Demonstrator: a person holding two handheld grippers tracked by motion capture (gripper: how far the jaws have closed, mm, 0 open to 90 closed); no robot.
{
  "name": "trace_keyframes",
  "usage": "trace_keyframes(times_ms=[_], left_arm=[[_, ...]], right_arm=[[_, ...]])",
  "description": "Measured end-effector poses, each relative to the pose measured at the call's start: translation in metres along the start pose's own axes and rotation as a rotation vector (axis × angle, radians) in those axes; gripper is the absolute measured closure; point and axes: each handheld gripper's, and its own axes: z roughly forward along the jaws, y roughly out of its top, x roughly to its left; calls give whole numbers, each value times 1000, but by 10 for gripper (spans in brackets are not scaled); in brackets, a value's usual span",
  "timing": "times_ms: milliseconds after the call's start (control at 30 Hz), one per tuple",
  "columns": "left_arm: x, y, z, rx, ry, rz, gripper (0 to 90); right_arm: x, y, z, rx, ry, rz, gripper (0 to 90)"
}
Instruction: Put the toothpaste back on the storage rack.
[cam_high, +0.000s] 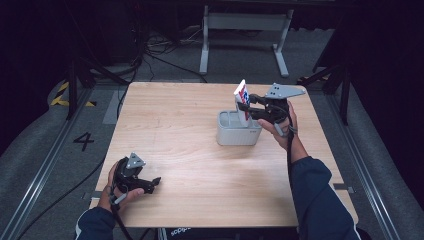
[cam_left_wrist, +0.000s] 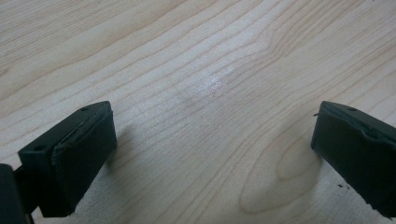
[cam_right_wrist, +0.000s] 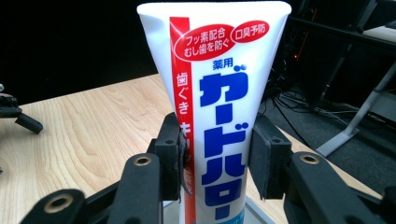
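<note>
Right gripper (cam_high: 246, 106) is pinching a white toothpaste tube (cam_high: 242, 101) with red and blue print, its jaws pressing on the tube's two sides and holding it upright, flat crimped end up, with its lower end inside the grey holder (cam_high: 238, 135) standing right of the middle of the wooden table (cam_high: 190, 150). Left gripper (cam_high: 154, 183) is resting low at the table's near left corner in the person's hand, its jaws spreading wide over bare wood.
</note>
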Motion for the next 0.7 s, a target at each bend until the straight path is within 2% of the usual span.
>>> trace_keyframes(times_ms=[167,700], left_arm=[[0,0,0,0,0,0,6],[0,0,0,0,0,0,6]], right_arm=[[-1,-5,2,-2,-2,7,610],[-1,-22,11,52,-6,5,606]])
